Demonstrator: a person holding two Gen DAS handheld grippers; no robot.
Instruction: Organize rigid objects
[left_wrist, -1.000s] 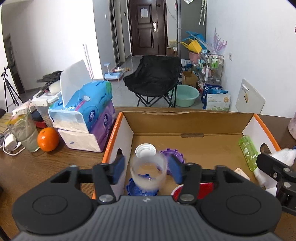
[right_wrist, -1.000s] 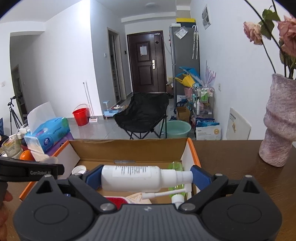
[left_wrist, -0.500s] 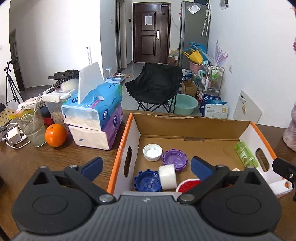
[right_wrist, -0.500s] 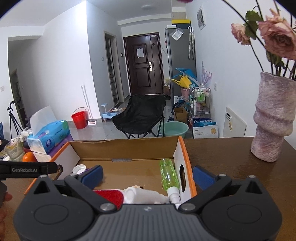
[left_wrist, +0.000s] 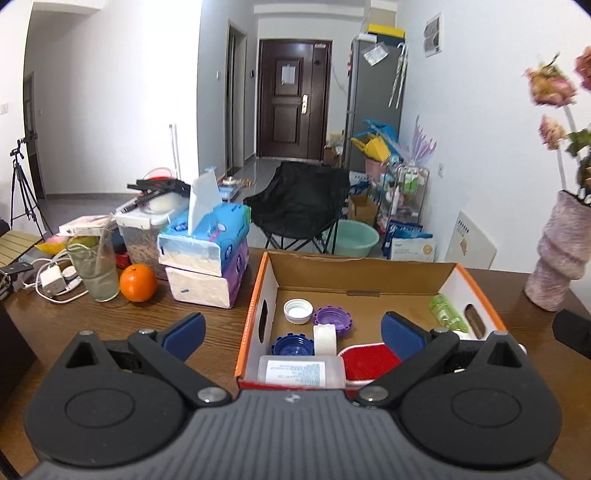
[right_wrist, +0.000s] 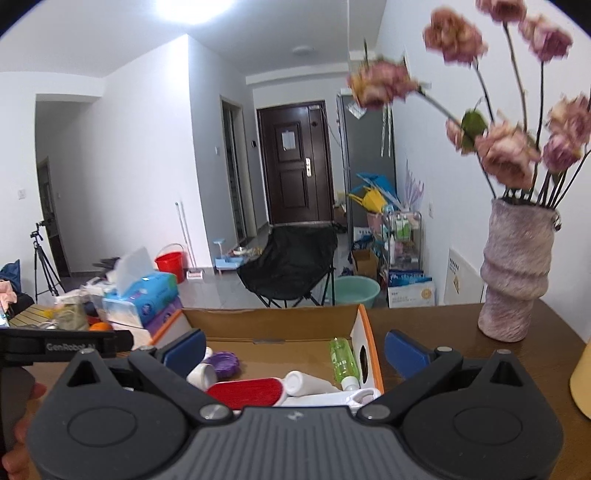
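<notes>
Evidently a drop-off step is done: the left gripper (left_wrist: 291, 330) and right gripper (right_wrist: 293, 349) both stand released and empty above the cardboard box (left_wrist: 362, 266), where the clear bottle (left_wrist: 301, 371), green spray bottle (left_wrist: 447, 314), caps and red lint brush (right_wrist: 245, 391) lie. Judging by the tabletop (left_wrist: 207, 321), the next move calls for finding any rigid item left outside.

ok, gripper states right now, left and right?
Left gripper: open, holding nothing, above the box.
Right gripper: open, holding nothing.
</notes>
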